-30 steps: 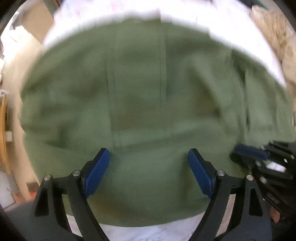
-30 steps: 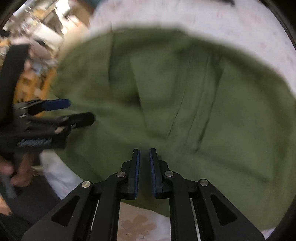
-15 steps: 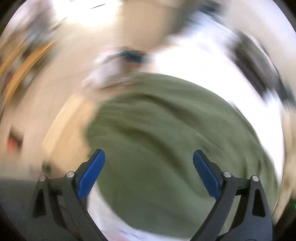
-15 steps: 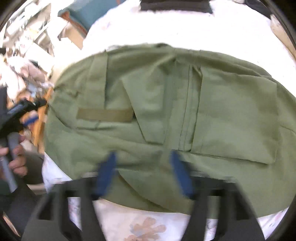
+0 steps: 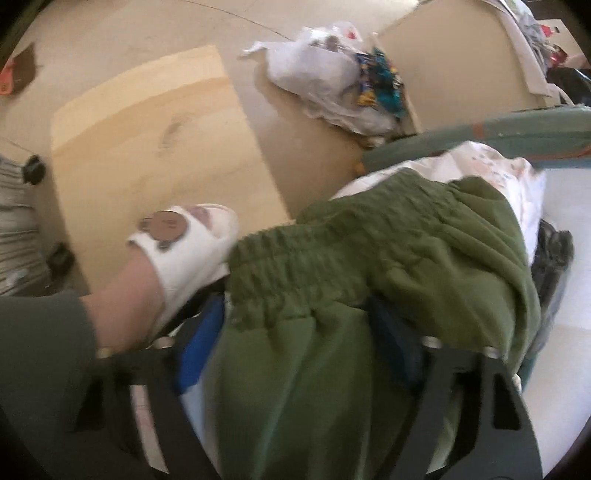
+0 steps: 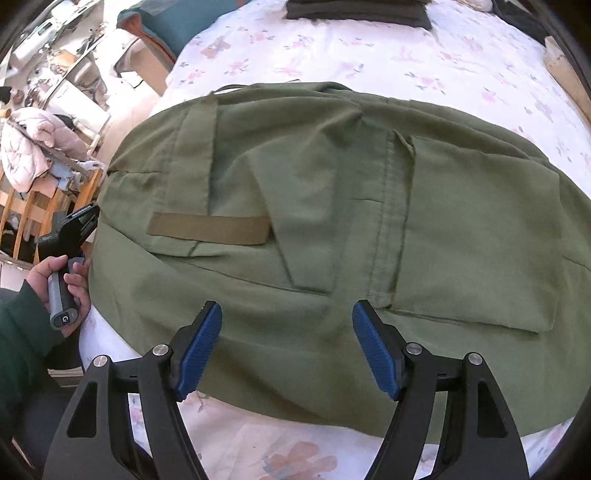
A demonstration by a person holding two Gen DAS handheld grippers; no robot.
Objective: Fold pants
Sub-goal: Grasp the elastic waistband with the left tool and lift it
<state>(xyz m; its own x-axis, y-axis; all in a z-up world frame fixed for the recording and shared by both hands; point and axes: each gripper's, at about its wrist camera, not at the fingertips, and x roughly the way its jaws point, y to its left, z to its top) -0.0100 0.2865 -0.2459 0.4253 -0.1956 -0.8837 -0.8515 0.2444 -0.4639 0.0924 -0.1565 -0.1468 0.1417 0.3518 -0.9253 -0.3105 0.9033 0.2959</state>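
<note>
Olive green pants point(image 6: 332, 229) lie folded flat on the flowered bed sheet point(image 6: 332, 51), pockets and a tan strip facing up. My right gripper point(image 6: 286, 343) is open and empty just above their near edge. The left gripper's handle point(image 6: 66, 266), held in a hand, shows at the pants' left edge. In the left wrist view a bunched green elastic waistband point(image 5: 351, 266) hangs over the bed edge, filling the gap of my left gripper point(image 5: 295, 343). Its blue pads point(image 5: 195, 350) stand wide apart.
A foot in a white slipper point(image 5: 184, 243) stands on the floor beside a pale wooden board point(image 5: 155, 147). A white plastic bag point(image 5: 325, 81) lies beyond. A folded dark garment point(image 6: 358, 13) lies at the bed's far side. Furniture and a pink jacket point(image 6: 33, 144) stand left.
My right gripper has opened from shut and pulled back from the pants. My left gripper has swung away from the folded pants to the bed's edge, now facing the floor and the waistband.
</note>
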